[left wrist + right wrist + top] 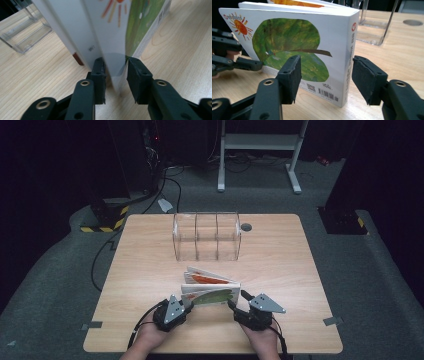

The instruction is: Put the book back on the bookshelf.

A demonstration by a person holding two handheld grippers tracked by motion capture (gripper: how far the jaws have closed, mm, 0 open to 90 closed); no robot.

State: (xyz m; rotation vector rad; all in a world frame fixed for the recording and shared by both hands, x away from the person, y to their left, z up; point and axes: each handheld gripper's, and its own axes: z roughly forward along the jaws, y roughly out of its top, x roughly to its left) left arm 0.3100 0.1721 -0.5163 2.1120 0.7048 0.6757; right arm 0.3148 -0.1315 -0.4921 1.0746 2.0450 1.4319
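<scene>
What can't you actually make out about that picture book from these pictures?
- Book spine text: right gripper view, too small and blurred.
- Title by the sun: same view, cut off at the left edge.
- Second book behind: high view, mostly hidden by the front book.
- Left gripper pads' contact with the cover: left gripper view, too close and blurred.
- Clear organizer contents: high view, too small to tell.

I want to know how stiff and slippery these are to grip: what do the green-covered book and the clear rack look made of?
Green-covered book: thick glossy board, judging by its stiff white edge and sheen. Clear rack: transparent hard plastic, probably acrylic; the tabletop, seemingly pale wood-grain laminate, shows through.
</scene>
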